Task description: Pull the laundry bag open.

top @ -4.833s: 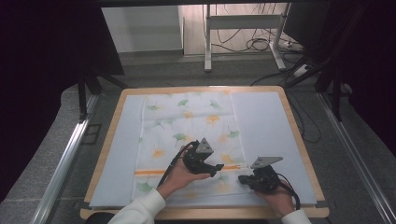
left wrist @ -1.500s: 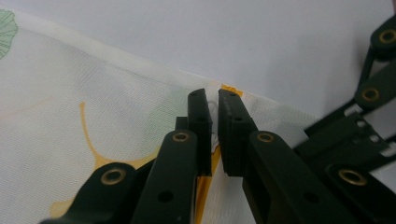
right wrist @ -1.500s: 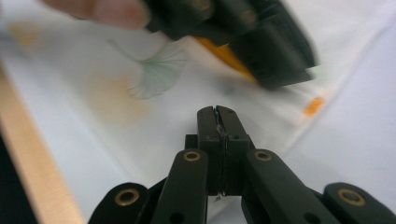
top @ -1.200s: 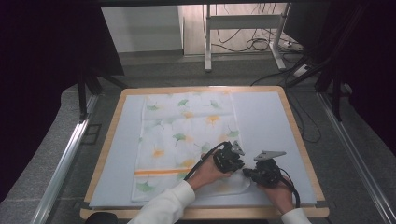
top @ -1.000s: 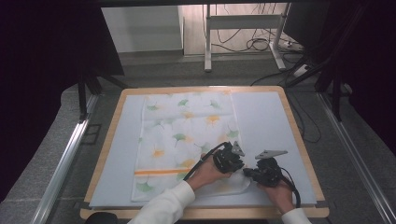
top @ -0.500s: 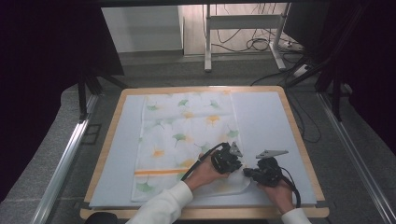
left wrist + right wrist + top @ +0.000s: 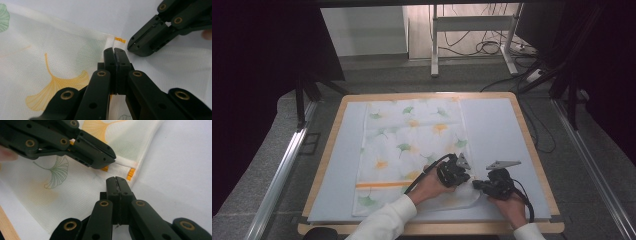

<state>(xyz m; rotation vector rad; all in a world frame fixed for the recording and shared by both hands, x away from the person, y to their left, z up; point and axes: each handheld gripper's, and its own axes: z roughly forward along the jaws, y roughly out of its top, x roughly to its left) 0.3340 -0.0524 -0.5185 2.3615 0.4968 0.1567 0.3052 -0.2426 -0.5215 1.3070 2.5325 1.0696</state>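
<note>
A white cloth (image 7: 412,135) printed with ginkgo leaves and an orange stripe lies on the pale mat (image 7: 497,125). Its near right part is folded over into a rounded flap (image 7: 457,200). My left gripper (image 7: 468,179) (image 7: 115,51) has just been closing. Its jaws now meet tightly on the cloth's hem beside the orange tab (image 7: 120,40). My right gripper (image 7: 475,184) (image 7: 116,180) is tip to tip with it, shut on the cloth's folded edge by the orange marks (image 7: 130,173). Each gripper also shows in the other's view, the right gripper (image 7: 131,47) and the left gripper (image 7: 112,157).
The mat sits on a wooden table (image 7: 532,150) with a raised rim. Bare mat lies right of the cloth and along the left side (image 7: 347,145). Beyond the table are a metal stand (image 7: 472,30) and floor cables (image 7: 492,47).
Since the earliest frame my left gripper has travelled right to meet the right gripper, and the cloth's near right part has folded over. Over the last second both hands stay put.
</note>
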